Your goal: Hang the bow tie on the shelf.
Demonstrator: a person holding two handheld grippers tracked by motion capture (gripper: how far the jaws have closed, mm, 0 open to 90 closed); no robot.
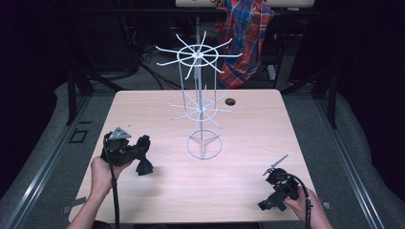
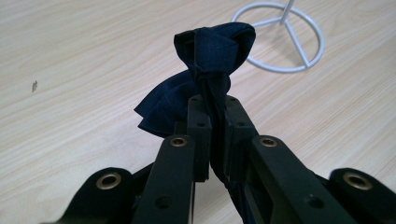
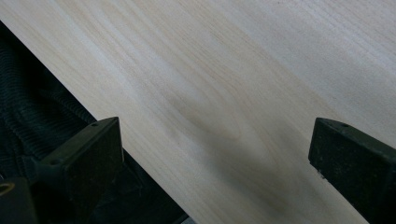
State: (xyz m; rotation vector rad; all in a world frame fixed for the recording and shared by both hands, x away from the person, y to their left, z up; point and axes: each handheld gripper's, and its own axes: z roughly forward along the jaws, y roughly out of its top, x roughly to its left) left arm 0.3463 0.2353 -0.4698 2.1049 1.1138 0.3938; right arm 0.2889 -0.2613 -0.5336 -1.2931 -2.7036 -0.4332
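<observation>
Fingers of left gripper (image 2: 212, 116) pinch navy cloth (image 2: 205, 70) above wooden table (image 1: 248, 181); right gripper's (image 3: 215, 154) spread, empty.

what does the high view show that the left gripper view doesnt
High view alone: the rack's upper spoked tiers, the right gripper with fingers open, resting at the table's near right, and a plaid cloth behind the table. Left gripper view alone: how the fingers pinch the dark blue cloth. Both: that cloth, the rack's ring base, the wooden table.
</observation>
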